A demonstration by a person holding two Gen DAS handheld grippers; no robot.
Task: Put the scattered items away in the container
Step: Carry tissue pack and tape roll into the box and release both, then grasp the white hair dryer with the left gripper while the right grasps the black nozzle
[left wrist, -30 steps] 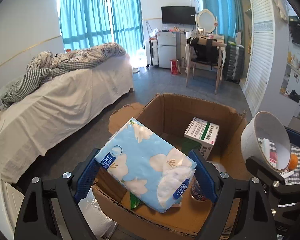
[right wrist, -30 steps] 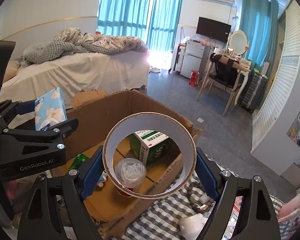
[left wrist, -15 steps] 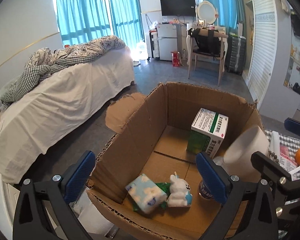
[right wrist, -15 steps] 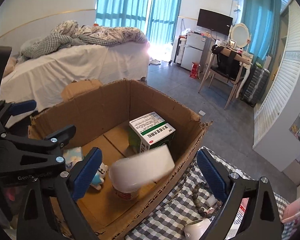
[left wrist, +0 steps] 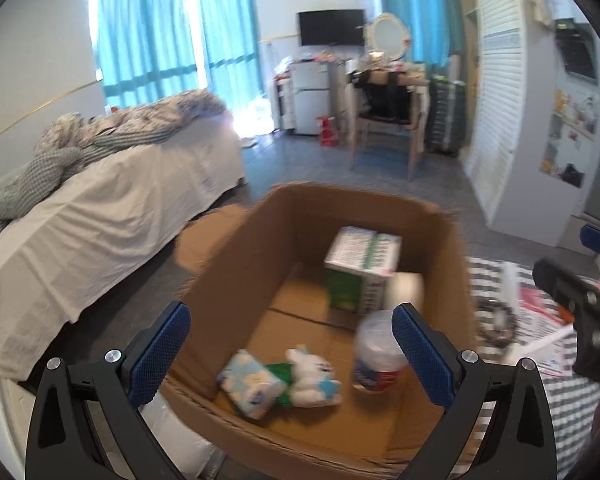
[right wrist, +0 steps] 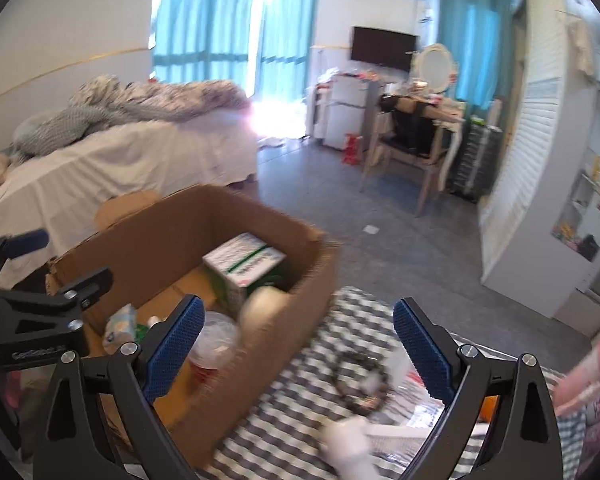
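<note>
Black angular gripper frames, silver screws, blue cross-hatched pads (left wrist: 159, 350) inside the jaws, faint grey lettering.

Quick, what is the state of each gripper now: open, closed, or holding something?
Left gripper: open, holding nothing, above the cardboard box.
Right gripper: open, holding nothing, above the checked cloth.

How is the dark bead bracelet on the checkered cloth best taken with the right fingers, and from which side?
Grip the bead bracelet on one arc of its loop, probably the arc nearest the open right gripper. Come from above, one finger inside the loop and one outside. It seems to lie flat on the checkered cloth, so a sideways approach finds little height to pinch.
</note>
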